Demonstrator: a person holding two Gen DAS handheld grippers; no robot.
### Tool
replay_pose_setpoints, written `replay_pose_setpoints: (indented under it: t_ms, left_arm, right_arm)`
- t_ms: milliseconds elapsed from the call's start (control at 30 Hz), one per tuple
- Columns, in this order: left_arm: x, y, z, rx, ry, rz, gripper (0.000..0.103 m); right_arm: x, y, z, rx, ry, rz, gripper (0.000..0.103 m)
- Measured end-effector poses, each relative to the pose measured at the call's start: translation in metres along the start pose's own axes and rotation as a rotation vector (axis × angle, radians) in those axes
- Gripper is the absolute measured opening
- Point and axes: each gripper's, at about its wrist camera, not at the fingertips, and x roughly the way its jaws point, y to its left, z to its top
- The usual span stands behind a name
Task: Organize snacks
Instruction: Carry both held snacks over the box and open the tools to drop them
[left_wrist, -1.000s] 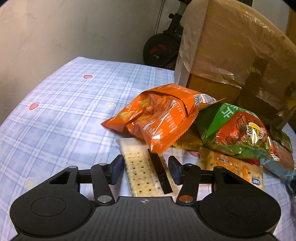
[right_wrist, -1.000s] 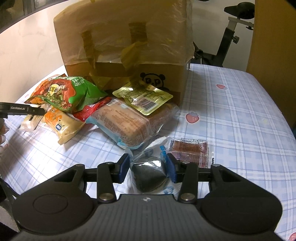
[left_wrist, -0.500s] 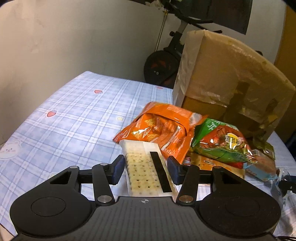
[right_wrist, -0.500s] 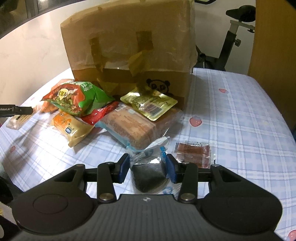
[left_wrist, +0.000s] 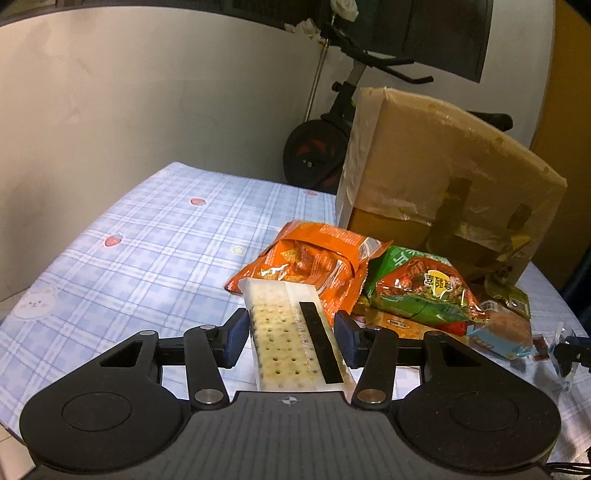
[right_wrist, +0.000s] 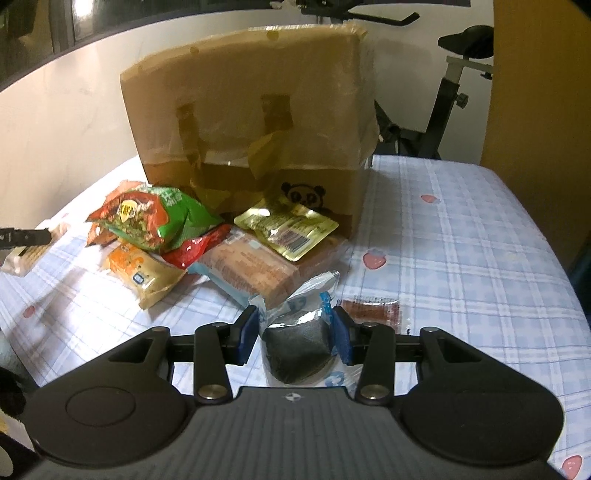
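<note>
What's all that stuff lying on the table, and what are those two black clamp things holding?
cardboard box: one, brown, taped, standing at the back of the table
orange chip bag: one, in front of the box, left end of the pile
green snack bag: one, on top of the pile
gold pouch: one, resting on the brown biscuit pack
small reddish sachet: one, flat on the checked tablecloth
exercise bike: one, black, behind the table
left gripper: shut on the cracker pack
right gripper: shut on the dark-filled clear packet

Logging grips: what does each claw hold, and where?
Left claw: cracker pack, by its long sides. Right claw: dark rice ball, by its wrapper's sides.
</note>
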Motion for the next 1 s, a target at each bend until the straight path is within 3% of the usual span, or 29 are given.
replay_pose_setpoints:
  t_ms: [400, 767, 1000]
  left_arm:
    - [-0.026, -0.009, 0.027, 0.007, -0.085, -0.042, 0.053]
    - [-0.037, -0.053, 0.109, 0.068, -0.256, -0.182, 0.053]
    - [-0.013, -0.096, 0.172, 0.132, -0.339, -0.251, 0.053]
  right_arm:
    - [-0.025, -0.002, 0.034, -0.011, -0.129, 0.013, 0.045]
    - [-0.056, 0.004, 0.118, -0.064, -0.342, 0.085, 0.045]
    - [-0.047, 0.02, 0.186, -0.179, -0.446, 0.092, 0.045]
